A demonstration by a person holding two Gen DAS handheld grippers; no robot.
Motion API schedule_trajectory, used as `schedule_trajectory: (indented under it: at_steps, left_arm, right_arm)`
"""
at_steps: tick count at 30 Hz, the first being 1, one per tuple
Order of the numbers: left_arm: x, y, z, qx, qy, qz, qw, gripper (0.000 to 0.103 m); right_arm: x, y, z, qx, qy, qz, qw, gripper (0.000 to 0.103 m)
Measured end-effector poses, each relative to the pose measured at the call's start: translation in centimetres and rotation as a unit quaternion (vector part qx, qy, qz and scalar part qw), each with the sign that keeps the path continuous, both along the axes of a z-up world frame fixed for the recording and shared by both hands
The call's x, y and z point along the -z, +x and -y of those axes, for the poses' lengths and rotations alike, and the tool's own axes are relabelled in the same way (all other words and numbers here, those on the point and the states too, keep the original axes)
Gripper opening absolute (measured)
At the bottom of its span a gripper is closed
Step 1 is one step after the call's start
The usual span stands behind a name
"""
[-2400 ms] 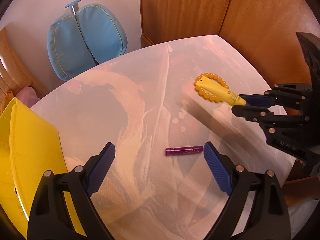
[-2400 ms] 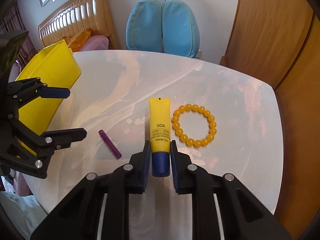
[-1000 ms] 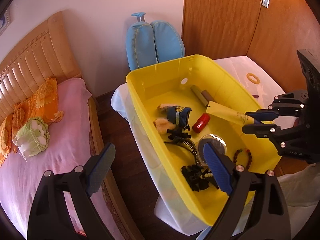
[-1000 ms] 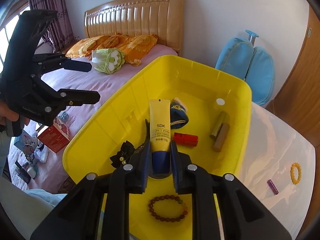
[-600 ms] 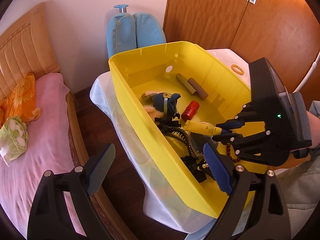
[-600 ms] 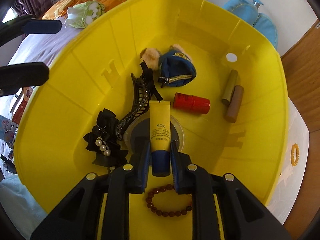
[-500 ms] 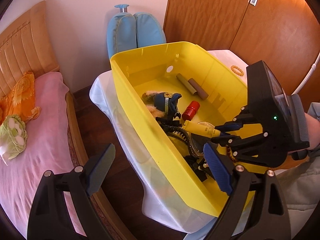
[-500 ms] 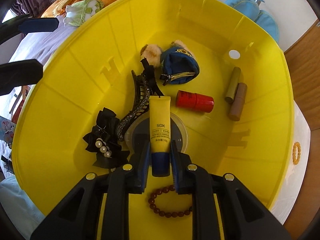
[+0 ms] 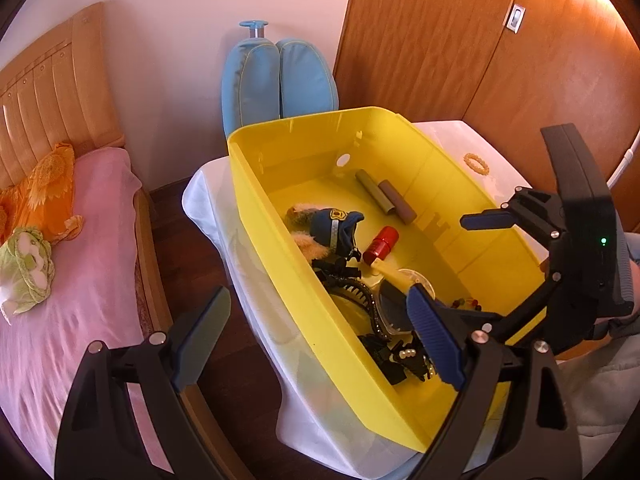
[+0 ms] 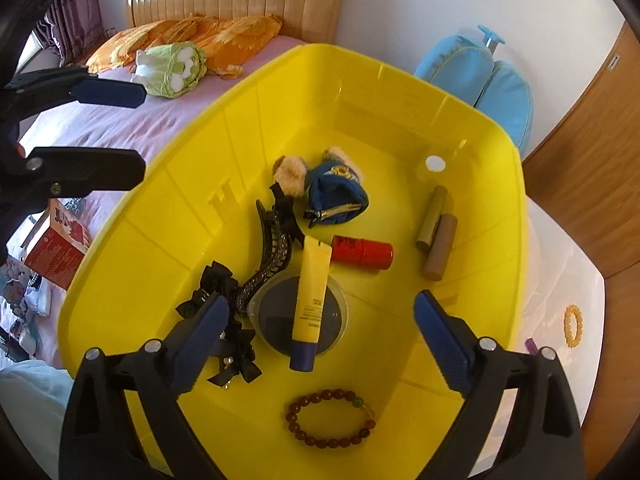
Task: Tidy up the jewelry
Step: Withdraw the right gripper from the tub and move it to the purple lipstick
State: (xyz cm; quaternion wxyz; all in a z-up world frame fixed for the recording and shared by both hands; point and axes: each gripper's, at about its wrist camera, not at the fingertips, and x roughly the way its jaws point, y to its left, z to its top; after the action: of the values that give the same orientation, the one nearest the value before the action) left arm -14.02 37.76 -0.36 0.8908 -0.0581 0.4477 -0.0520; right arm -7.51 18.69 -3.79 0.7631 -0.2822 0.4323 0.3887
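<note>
- Now the right gripper [image 10: 320,320] is hanging over the yellow bin [image 10: 168,208] with its jaws opening and already spread wide; the yellow tube [image 10: 311,300] is lying between them but untouched, its blue cap toward the camera, resting across the round clear-lidded case [image 10: 340,320] on the bin floor.
- Beside the tube's far end a red cylinder [image 10: 362,254] is lying on its side; toward the bin's right wall an olive tube [image 10: 431,218] and a brown tube [image 10: 440,246] are lying side by side, touching.
- Toward the far end a blue pouch with fur trim [image 10: 334,192] is sitting; a black jewelled hair claw [image 10: 272,256] is curving from it down to the round case, and a black bow with pearls [image 10: 224,320] is lying near the left wall.
- Near the bin's near edge a dark-red bead bracelet [image 10: 330,416] is lying flat, clear of the tube.
- Outside the bin, on the white table [image 10: 560,280], a yellow bead bracelet [image 10: 573,326] is lying toward the right edge, with a purple stick [image 10: 532,346] just beside the bin wall.
- Meanwhile the left gripper [image 9: 316,344] is hovering over the bin's long left rim, jaws standing wide and holding nothing; one finger is outside the bin, the other over its inside.
</note>
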Motion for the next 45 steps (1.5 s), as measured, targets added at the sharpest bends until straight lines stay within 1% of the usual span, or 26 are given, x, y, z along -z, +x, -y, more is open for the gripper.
schedule_trajectory:
  at_steps: [5, 10, 16, 19, 22, 24, 25, 26, 28, 29, 30, 33, 35, 37, 39, 42, 45]
  left_arm:
    - [-0.9, 0.4, 1.0, -0.007, -0.006, 0.008, 0.9999, 0.088]
    - [-1.5, 1.0, 4.0, 0.009, -0.003, 0.012, 0.9999, 0.088]
    - [-2.3, 2.7, 9.4, 0.025, 0.014, 0.017, 0.9994, 0.088]
    - [-2.8, 4.0, 13.1, 0.029, 0.024, 0.022, 0.9991, 0.088]
    - [-3.1, 5.6, 17.3, 0.018, 0.027, 0.022, 0.9992, 0.088]
    - [-3.3, 6.9, 20.2, 0.012, 0.013, 0.019, 0.9997, 0.088]
    - [-3.4, 7.5, 21.8, 0.017, 0.004, 0.018, 0.9997, 0.088]
    - [-3.3, 8.2, 23.3, 0.02, 0.004, 0.016, 0.9997, 0.088]
    - [-3.0, 9.5, 26.7, 0.019, 0.025, 0.011, 0.9994, 0.088]
    - [-2.8, 10.1, 28.0, 0.018, 0.032, 0.01, 0.9993, 0.088]
    - [-2.5, 10.6, 29.3, 0.016, 0.03, 0.008, 0.9994, 0.088]
    - [-1.5, 11.7, 32.3, 0.001, 0.004, -0.001, 1.0, 0.088]
    - [-0.5, 12.3, 33.6, 0.001, -0.004, -0.014, 0.9999, 0.088]
    - [0.4, 12.9, 34.6, 0.003, -0.001, -0.029, 0.9996, 0.088]
    - [1.1, 13.8, 35.1, 0.008, -0.003, -0.033, 0.9994, 0.088]
    - [2.4, 15.3, 35.4, 0.021, 0.002, -0.037, 0.9991, 0.088]
    - [4.1, 16.8, 35.7, 0.033, 0.01, -0.051, 0.9981, 0.088]
  right_arm:
    - [-2.2, -0.2, 1.4, -0.005, 0.044, 0.035, 0.998, 0.097]
    - [-3.9, 0.6, 4.4, 0.01, 0.09, 0.049, 0.995, 0.098]
    - [-4.9, 2.8, 10.1, 0.038, 0.125, 0.057, 0.99, 0.098]
    - [-5.3, 4.2, 13.9, 0.047, 0.147, 0.061, 0.986, 0.098]
    - [-5.3, 5.9, 18.3, 0.051, 0.162, 0.061, 0.984, 0.098]
    - [-5.1, 7.4, 21.5, 0.064, 0.154, 0.06, 0.984, 0.098]
    - [-5.1, 8.0, 23.2, 0.07, 0.158, 0.062, 0.983, 0.098]
    - [-5.0, 8.7, 25.0, 0.072, 0.166, 0.06, 0.982, 0.098]
    - [-4.7, 10.1, 28.3, 0.082, 0.173, 0.049, 0.98, 0.098]
    - [-4.4, 10.9, 29.8, 0.088, 0.172, 0.046, 0.98, 0.098]
    - [-4.0, 11.4, 31.2, 0.092, 0.169, 0.042, 0.98, 0.098]
    - [-3.2, 12.9, 34.2, 0.094, 0.159, 0.029, 0.982, 0.098]
    - [-2.8, 13.6, 35.5, 0.09, 0.155, 0.02, 0.984, 0.098]
    - [-2.2, 14.1, 36.2, 0.087, 0.152, 0.006, 0.985, 0.098]
    - [-1.5, 14.6, 36.7, 0.078, 0.151, -0.007, 0.985, 0.098]
    - [0.1, 15.5, 36.3, 0.071, 0.135, -0.017, 0.988, 0.098]
    - [1.7, 16.7, 35.4, 0.065, 0.114, -0.029, 0.991, 0.098]
